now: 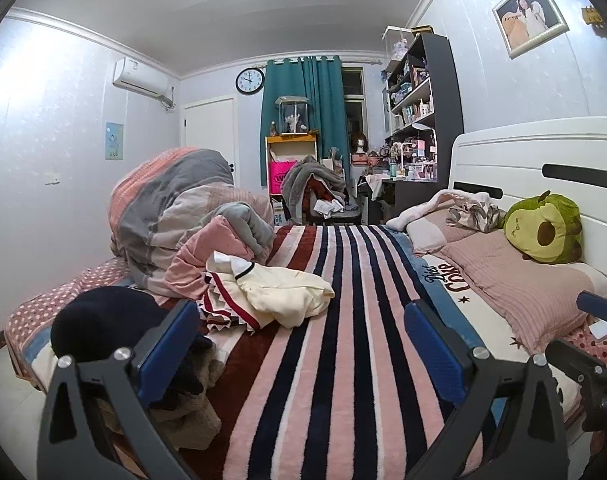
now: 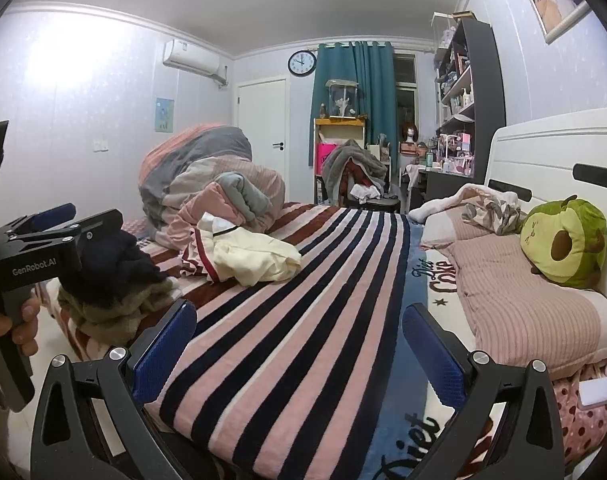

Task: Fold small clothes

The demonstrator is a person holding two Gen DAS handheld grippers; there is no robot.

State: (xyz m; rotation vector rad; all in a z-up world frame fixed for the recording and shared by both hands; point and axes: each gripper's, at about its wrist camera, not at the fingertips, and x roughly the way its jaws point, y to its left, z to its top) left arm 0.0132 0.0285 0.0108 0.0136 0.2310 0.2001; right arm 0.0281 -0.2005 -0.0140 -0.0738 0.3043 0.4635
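A crumpled cream garment with a red-and-white zigzag trim (image 1: 279, 292) (image 2: 251, 256) lies on the striped blanket (image 1: 343, 360) (image 2: 303, 320), left of the bed's middle. A dark navy garment (image 1: 103, 320) (image 2: 115, 268) sits on a beige fuzzy one (image 1: 187, 412) (image 2: 115, 308) at the near left edge of the bed. My left gripper (image 1: 303, 344) (image 2: 75, 216) hovers open beside that pile, with nothing between its blue pads. My right gripper (image 2: 301, 350) (image 1: 599, 320) is open and empty above the near end of the blanket, right of the left one.
A bundled pink-and-grey duvet (image 1: 171, 208) (image 2: 207, 176) is heaped behind the cream garment. Pink pillows (image 1: 515, 280) (image 2: 523, 304), an avocado plush (image 1: 547, 228) (image 2: 563, 240) and a white headboard (image 1: 543, 160) line the right side. A hand (image 2: 23, 320) holds the left gripper.
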